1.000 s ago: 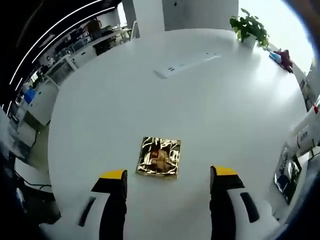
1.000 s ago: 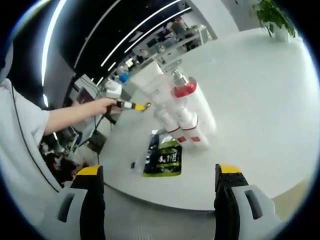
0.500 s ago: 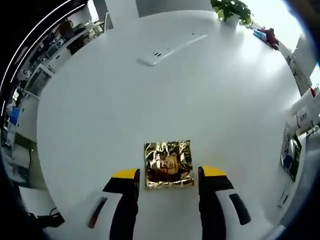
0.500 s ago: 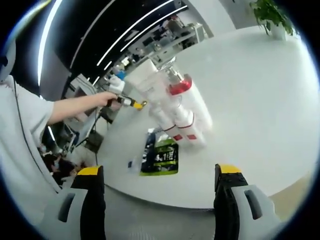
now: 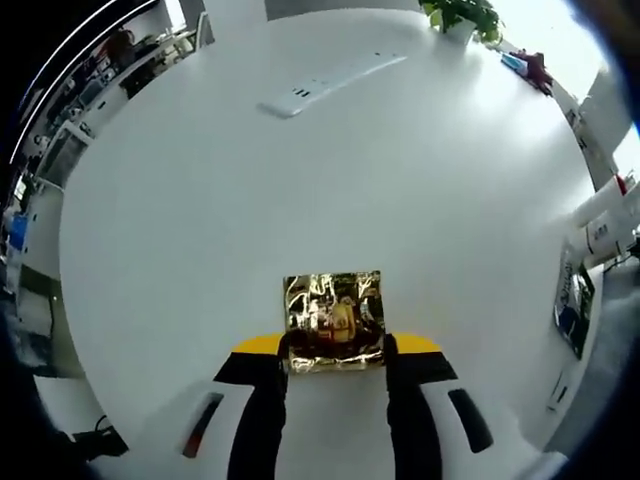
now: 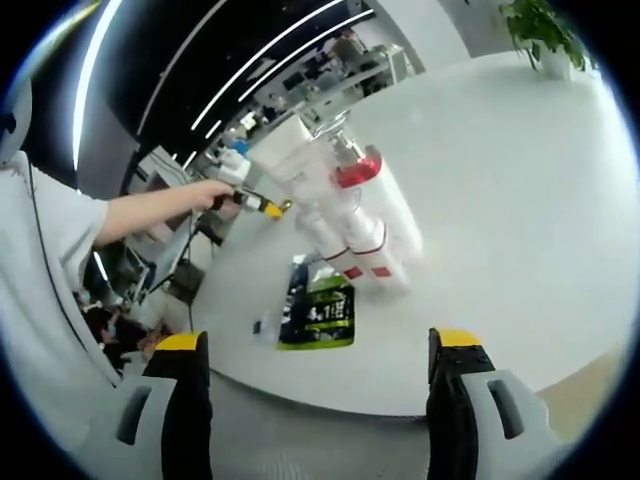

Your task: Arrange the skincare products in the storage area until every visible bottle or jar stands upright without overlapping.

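A shiny gold square box lies on the white round table. My left gripper has its yellow-tipped jaws pressed against the box's two sides. A tight group of white bottles with red bands sits near the table's edge, with a green and black sachet flat in front of it. The same white bottles and sachet appear at the right edge of the left gripper view. My right gripper is open, held short of the table edge, nothing between its jaws.
A white power strip lies far across the table, and a potted plant stands at the far rim. A person's hand holds the left gripper beyond the bottles. Desks and chairs fill the room behind.
The left gripper has moved forward over the gold box and its jaws have closed in from wide apart to touch the box's sides. The right gripper has hardly moved.
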### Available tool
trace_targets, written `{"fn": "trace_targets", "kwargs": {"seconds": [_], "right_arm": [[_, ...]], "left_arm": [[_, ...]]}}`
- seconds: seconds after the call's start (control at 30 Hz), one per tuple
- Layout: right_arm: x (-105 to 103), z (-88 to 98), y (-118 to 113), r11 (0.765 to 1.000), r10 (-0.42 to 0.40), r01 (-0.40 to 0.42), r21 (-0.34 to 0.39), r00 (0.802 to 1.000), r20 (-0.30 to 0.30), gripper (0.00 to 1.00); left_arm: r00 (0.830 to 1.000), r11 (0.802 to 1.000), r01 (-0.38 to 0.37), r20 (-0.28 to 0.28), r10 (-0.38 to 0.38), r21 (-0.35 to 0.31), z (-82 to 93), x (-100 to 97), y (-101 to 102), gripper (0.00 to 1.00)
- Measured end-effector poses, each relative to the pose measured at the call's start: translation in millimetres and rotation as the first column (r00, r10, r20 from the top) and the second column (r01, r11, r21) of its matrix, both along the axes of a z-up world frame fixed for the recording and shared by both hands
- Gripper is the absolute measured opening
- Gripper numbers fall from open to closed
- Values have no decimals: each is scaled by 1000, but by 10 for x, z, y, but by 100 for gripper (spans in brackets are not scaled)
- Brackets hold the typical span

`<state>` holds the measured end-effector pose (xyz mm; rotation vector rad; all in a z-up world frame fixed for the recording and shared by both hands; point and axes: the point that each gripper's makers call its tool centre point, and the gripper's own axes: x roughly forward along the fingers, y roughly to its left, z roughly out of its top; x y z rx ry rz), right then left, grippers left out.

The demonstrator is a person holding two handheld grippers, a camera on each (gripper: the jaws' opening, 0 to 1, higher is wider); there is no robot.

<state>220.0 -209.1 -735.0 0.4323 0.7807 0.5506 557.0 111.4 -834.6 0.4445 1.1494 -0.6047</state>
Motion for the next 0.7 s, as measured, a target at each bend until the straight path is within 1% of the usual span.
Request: {"fn": "trace_targets", "kwargs": {"seconds": [0.03, 0.07, 0.1, 0.13, 0.2, 0.4, 0.57, 0.7], "right_arm": [[0, -1, -2, 1000, -1, 1, -1, 1000, 0, 90], [0, -1, -2, 1000, -1, 1, -1, 1000, 0, 90], [1, 3, 2, 1000, -2, 2, -1, 1000, 0, 90], [0, 4, 5, 1000, -2, 2, -1, 1000, 0, 90], [0, 2, 3, 1000, -1, 1, -1, 1000, -1, 90], [-1, -4, -5, 1000, 0, 0, -2, 1000, -1, 90], [0, -4, -6, 1000, 0, 0, -1, 1000, -1, 90], [2, -2, -4, 1000, -1, 1, 2, 1000, -1, 90]], "left_arm": [[1000, 1000, 0, -1, 0, -1, -3, 4, 4, 42], [1000, 1000, 0, -1, 0, -2, 14, -36, -9, 42], [1000, 1000, 7, -11, -7, -18, 14, -60, -38, 40], [1000, 1000, 21, -3, -21, -9, 8, -38, -28, 39], [1000, 1000, 15, -5, -15, -11, 4, -39, -30, 39], [1000, 999, 26, -11, -26, -21, -7, -35, -46, 35], [999, 998, 40, -19, -41, -50, -9, -97, -108, 27], [1000, 998, 10, -22, -11, -56, 28, -160, -125, 27]]}}
